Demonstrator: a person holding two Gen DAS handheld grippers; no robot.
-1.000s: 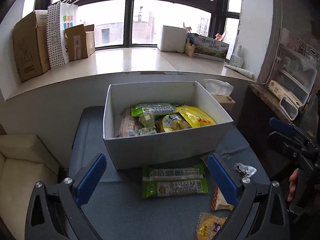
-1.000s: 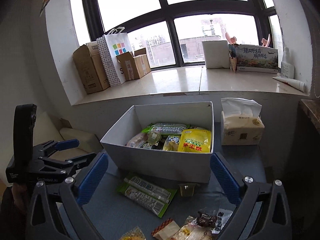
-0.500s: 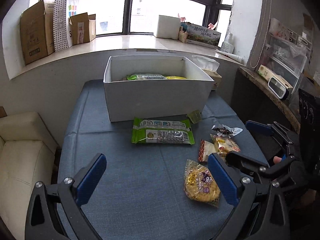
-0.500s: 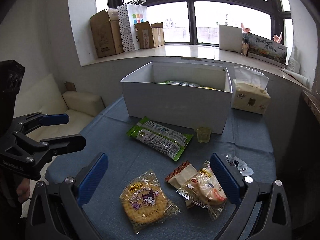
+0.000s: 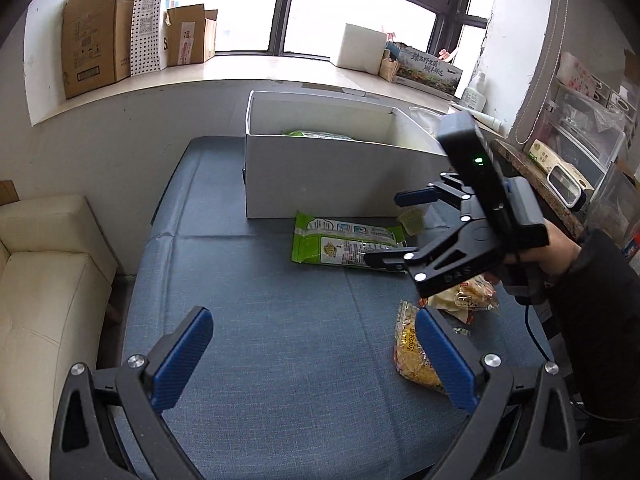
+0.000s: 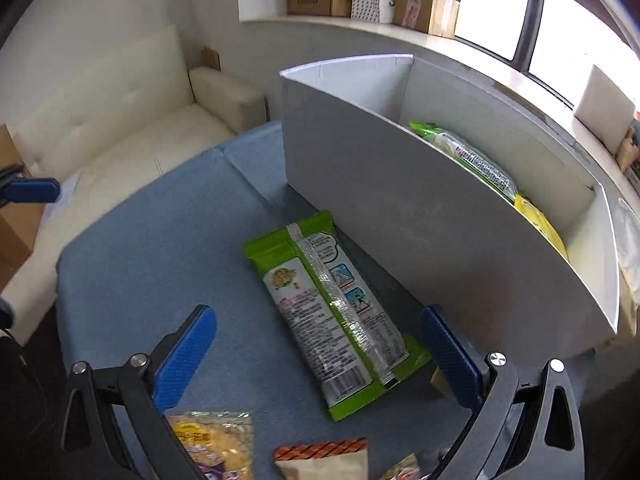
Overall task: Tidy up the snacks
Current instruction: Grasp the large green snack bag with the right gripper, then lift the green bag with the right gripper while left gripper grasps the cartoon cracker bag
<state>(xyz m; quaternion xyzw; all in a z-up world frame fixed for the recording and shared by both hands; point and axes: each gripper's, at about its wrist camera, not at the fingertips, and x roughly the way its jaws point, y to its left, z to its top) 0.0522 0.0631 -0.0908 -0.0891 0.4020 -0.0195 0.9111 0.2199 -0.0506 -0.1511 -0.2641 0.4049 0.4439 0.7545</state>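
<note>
**Two grippers spread wide, one lined up on the green packet**

Both pairs of fingers stand fully apart and pinch nothing. The right gripper (image 6: 316,356) hangs low over the blue cloth with the long green snack packet (image 6: 332,320) lying between its blue pads (image 6: 184,356), and this looks like a set-up for picking that packet. The packet lies flat, seam side up, slanting away from the camera, its far end just beside the white box (image 6: 400,208). I judge that the fingers are spread to span its width, not its length.

The left gripper (image 5: 316,354) waits farther back over bare cloth, empty, probably keeping out of the way. From its view the right gripper (image 5: 396,228) is seen from the side, held by a hand (image 5: 560,256) in a dark sleeve.

Loose snacks sit near the front right: a yellow cookie packet (image 5: 412,352), an orange-edged packet (image 6: 324,460) and a crumpled wrapper (image 5: 468,298). A small green cup (image 5: 412,222) sits by the box wall.

The box is open-topped and already holds green and yellow packets (image 6: 472,160). Its near wall stands tall, so a lift must clear that rim. The cloth to the left is open, and the table edge there drops off beside a cream sofa (image 5: 44,280).
</note>
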